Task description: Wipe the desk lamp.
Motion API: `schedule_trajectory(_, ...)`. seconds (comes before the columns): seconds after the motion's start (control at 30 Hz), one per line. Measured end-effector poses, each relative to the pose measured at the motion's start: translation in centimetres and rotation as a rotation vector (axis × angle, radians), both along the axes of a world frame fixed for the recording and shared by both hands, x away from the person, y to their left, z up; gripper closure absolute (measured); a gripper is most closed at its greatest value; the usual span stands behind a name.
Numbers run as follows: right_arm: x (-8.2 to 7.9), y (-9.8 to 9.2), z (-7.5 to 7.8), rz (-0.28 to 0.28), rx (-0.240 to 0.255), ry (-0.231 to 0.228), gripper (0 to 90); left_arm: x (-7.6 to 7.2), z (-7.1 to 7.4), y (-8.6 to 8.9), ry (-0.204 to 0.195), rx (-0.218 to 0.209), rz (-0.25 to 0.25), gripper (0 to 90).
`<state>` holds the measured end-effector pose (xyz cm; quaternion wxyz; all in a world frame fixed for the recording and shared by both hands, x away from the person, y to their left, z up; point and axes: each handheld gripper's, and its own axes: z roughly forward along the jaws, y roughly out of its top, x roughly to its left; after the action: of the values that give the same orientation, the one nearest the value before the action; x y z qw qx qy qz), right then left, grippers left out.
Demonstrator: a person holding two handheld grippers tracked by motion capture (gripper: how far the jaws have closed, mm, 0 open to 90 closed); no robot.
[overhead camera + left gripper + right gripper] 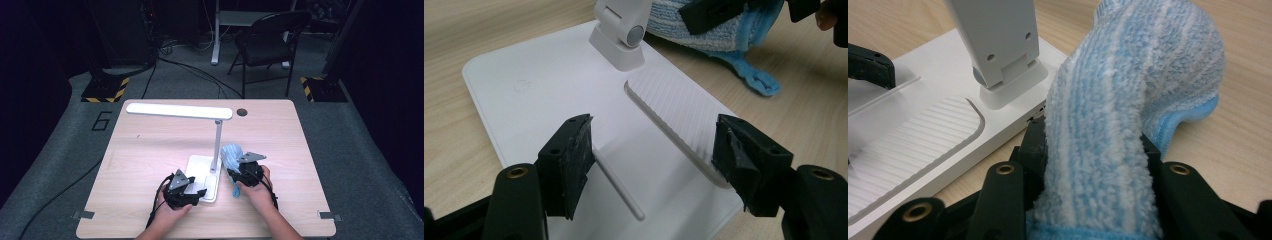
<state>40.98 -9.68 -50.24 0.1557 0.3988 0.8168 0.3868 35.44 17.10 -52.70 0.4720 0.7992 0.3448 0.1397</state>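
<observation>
Right gripper (240, 172): fingers clamped on blue striped cloth (1128, 100), beside lamp (216, 145).
Left gripper (651, 160): fingers apart over lamp base (539, 85).
Floor marking (102, 121): "6".

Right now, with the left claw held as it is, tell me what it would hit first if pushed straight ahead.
Most likely the flat white plastic lamp base: the open left claw hovers over it, angled down at its ribbed groove. Beyond stand the lamp's hinge and the blue striped terry cloth, though depth is uncertain.
</observation>
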Motion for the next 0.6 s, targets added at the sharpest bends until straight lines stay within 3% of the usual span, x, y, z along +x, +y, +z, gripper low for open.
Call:
schedule_trajectory(0.07, 0.0, 0.1, 0.0, -0.005, -0.001, 0.005, 61.4, 0.0, 0.0, 0.0, 0.0, 0.0, 0.0, 32.2)
schedule_trajectory(0.1, -0.1, 0.5, -0.2, -0.002, -0.001, 0.028, 61.3, 0.0, 0.0, 0.0, 0.0, 0.001, 0.0, 32.1)
schedule_trajectory(0.2, -0.3, 1.0, -0.4, 0.024, -0.03, 0.02, 61.2, 0.0, 0.0, 0.0, 0.0, 0.0, 0.0, 32.1)
schedule_trajectory(0.43, -0.9, 1.9, -0.6, 0.048, -0.028, 0.03, 60.5, 0.0, 0.0, 0.0, 0.0, 0.0, 0.0, 32.1)
schedule_trajectory(0.6, -1.1, 2.0, -0.5, 0.057, -0.039, 0.028, 53.7, 0.0, 0.0, 0.0, 0.0, 0.001, -0.001, 32.1)
